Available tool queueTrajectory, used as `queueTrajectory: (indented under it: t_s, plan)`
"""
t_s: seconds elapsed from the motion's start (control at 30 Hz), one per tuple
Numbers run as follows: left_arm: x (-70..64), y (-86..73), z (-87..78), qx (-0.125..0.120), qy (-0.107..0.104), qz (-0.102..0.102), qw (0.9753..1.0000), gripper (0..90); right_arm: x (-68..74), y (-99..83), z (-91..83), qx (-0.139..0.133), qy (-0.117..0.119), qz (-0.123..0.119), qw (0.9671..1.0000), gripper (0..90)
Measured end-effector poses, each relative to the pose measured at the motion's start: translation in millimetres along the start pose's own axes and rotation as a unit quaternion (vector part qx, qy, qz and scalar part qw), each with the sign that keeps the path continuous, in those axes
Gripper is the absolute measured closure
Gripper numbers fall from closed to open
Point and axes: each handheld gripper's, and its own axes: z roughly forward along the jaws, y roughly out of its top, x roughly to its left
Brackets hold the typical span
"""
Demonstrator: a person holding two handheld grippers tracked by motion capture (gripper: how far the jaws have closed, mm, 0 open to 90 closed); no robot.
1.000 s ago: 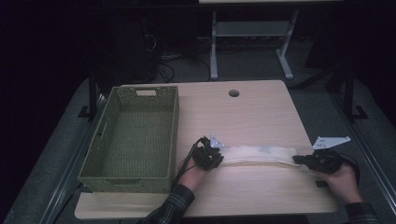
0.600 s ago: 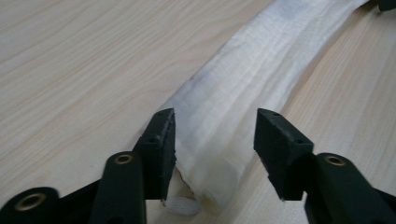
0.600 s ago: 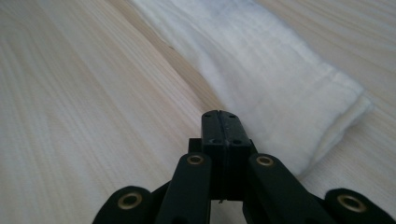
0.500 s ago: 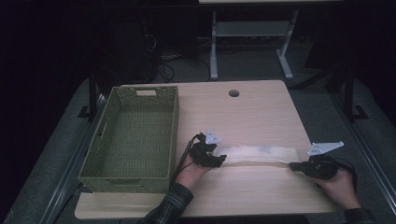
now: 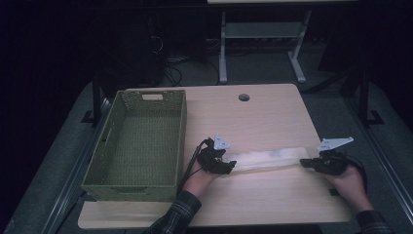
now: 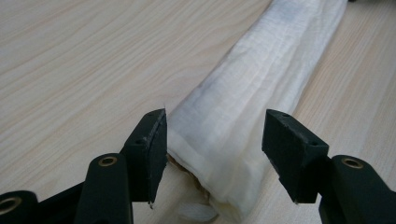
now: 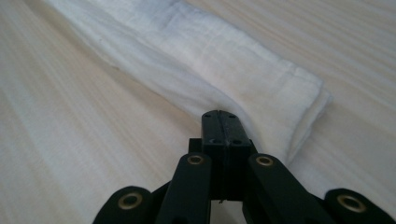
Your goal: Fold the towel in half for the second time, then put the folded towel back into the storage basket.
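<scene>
Left gripper view: the fingers (image 6: 147, 149) of the left gripper (image 6: 215, 156) stand released, spread on either side of the near end of a long folded white cloth (image 6: 252, 93), whose edge lies just beside one finger; whether it touches cannot be told. Right gripper view: the fingers (image 7: 223, 133) of the right gripper (image 7: 219, 122) are clenched together, their tips at the edge of the cloth's other end (image 7: 196, 70); whether a fold of cloth is pinched between them cannot be told. High view: the cloth (image 5: 268, 158) lies flat as a narrow strip across the front part of the pale wooden tabletop (image 5: 253, 122), stretched between the left gripper (image 5: 229, 167) and the right gripper (image 5: 305, 162), each held in a hand entering from the bottom edge. A green woven basket (image 5: 180, 141) sits on the left part of the tabletop, near the left gripper and apart from the cloth.
</scene>
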Motion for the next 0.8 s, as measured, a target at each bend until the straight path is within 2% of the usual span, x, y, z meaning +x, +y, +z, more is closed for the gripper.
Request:
queueTrajectory:
  t_s: [0.47, 0.8]
  plan:
    - [1.7, 1.0, 1.1, -0.001, 0.002, 0.002, 1.0, 39.9, -27.8, 30.3, 22.8, -0.01, -0.01, 0.002, 0.9999, 89.9]
    - [2.6, 1.9, 1.8, -0.001, 0.002, 0.002, 1.0, 39.8, -40.3, 52.7, 43.2, -0.018, -0.008, 0.006, 0.9998, 89.9]
